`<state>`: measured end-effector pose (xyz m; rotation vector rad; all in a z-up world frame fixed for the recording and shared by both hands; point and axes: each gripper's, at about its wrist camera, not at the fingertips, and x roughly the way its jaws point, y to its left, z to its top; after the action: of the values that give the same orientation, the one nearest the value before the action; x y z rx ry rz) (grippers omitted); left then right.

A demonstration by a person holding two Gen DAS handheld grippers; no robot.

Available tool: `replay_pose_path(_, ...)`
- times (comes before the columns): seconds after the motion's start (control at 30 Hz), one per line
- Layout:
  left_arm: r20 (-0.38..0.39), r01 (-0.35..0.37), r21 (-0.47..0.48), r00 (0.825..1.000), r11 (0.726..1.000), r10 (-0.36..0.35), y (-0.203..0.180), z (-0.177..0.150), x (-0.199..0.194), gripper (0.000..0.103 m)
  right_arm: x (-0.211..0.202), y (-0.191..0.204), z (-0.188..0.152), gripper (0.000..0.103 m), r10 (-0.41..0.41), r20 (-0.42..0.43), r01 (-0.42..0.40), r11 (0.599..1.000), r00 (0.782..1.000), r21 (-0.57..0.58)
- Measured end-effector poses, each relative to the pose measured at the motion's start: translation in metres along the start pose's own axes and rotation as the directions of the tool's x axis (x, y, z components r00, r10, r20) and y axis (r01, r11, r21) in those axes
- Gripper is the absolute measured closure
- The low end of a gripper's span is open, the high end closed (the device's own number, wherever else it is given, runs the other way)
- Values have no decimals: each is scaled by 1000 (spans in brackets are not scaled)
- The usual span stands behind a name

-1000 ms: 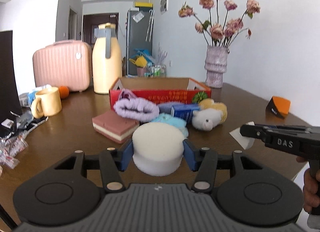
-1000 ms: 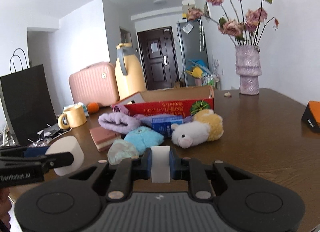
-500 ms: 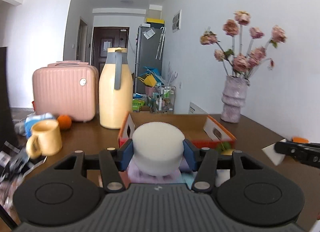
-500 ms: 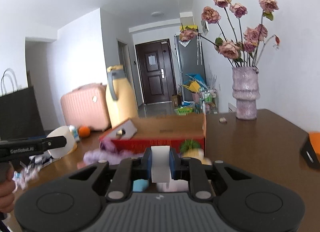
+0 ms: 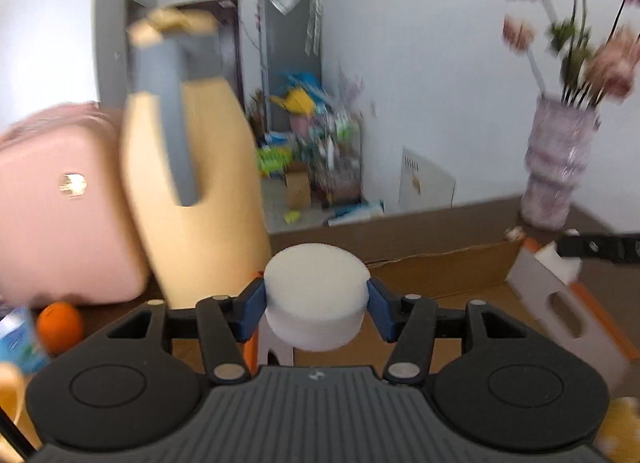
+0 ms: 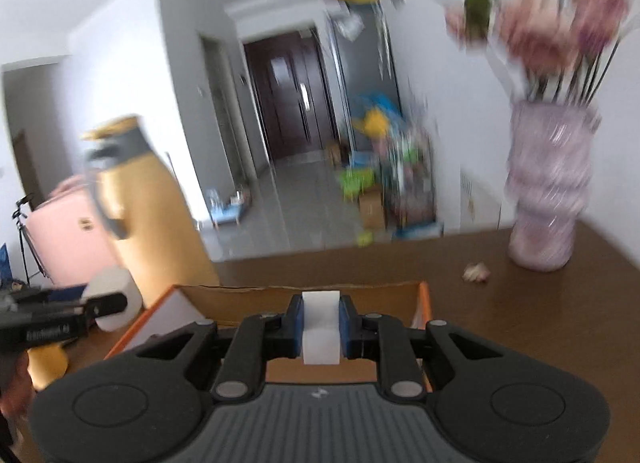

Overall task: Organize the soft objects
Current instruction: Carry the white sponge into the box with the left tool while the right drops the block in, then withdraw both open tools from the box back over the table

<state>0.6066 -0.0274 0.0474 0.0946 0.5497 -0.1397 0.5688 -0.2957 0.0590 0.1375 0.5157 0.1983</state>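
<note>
Left tongs (image 5: pixel 316 303) clamp a round sponge (image 5: pixel 316 295), right tongs (image 6: pixel 320 329) a sponge block (image 6: pixel 321 327); release both well inside the cardboard box (image 6: pixel 320 291).

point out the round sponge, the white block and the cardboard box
round sponge (image 5: pixel 316 287): left wrist view, its front face.
white block (image 6: pixel 321 327): right wrist view, its near face.
cardboard box (image 6: pixel 320 290): right wrist view, its far wall's rim.

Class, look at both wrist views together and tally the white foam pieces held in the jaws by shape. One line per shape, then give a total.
Round foam pieces: 1, the round foam puck in the left gripper.
Rectangular foam pieces: 1, the rectangular foam block in the right gripper.
Total: 2
</note>
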Motion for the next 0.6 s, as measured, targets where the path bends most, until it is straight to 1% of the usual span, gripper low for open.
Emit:
replay_pose_path(0.03,-26,-6,-10,1000,1000,6,2,2,16,47,23,-6,6,85,2,-38,0,999,999,41)
replay_pose_path(0.07,-51,-7,-2,999,1000,7,2,2,29,47,46,-11,10,85,-12,-70,17,997,997,73)
replay_pose_path(0.1,-71,-10,-4,997,1000,10,3,2,40,47,67,-15,13,85,-43,-105,52,995,994,82)
replay_pose_path(0.13,-90,-2,-14,996,1000,1,4,0,50,44,85,-17,14,85,-71,-137,83,993,988,81)
replay_pose_path(0.17,-107,15,-9,994,1000,-15,3,-1,57,41,101,-17,15,85,-94,-166,105,993,982,61)
replay_pose_path(0.2,-121,21,0,992,1000,-21,2,-4,61,35,114,-16,14,85,-120,-184,128,991,976,31)
replay_pose_path(0.23,-123,16,2,992,1000,-15,2,-7,65,27,124,-14,12,84,-151,-194,153,988,969,-6)
replay_pose_path(0.27,-120,17,5,993,1000,-16,1,-10,67,24,131,-14,11,83,-184,-199,179,983,963,-45)
replay_pose_path(0.3,-116,21,5,993,1000,-20,1,-11,66,23,135,-13,8,82,-216,-195,207,976,957,-68)
replay_pose_path(0.33,-111,29,-3,993,1000,-29,1,-12,65,22,137,-12,6,78,-234,-194,223,972,953,-77)
replay_pose_path(0.37,-106,35,-10,994,999,-35,0,-11,63,21,137,-13,6,65,-232,-195,222,972,953,-72)
replay_pose_path(0.4,-105,41,-18,994,999,-42,0,-12,61,20,136,-14,7,48,-221,-187,212,975,957,-66)
replay_pose_path(0.43,-109,49,-23,993,999,-52,0,-10,63,20,132,-16,8,43,-219,-170,210,975,961,-69)
replay_pose_path(0.47,-113,56,-19,992,998,-57,-3,-10,62,20,131,-15,8,41,-230,-154,219,972,961,-84)
replay_pose_path(0.5,-110,51,-11,993,999,-52,-5,-11,61,20,129,-14,9,42,-243,-140,231,968,960,-96)
replay_pose_path(0.6,-85,16,7,996,1000,-16,-6,-9,53,20,124,-17,11,42,-230,-122,221,972,965,-84)
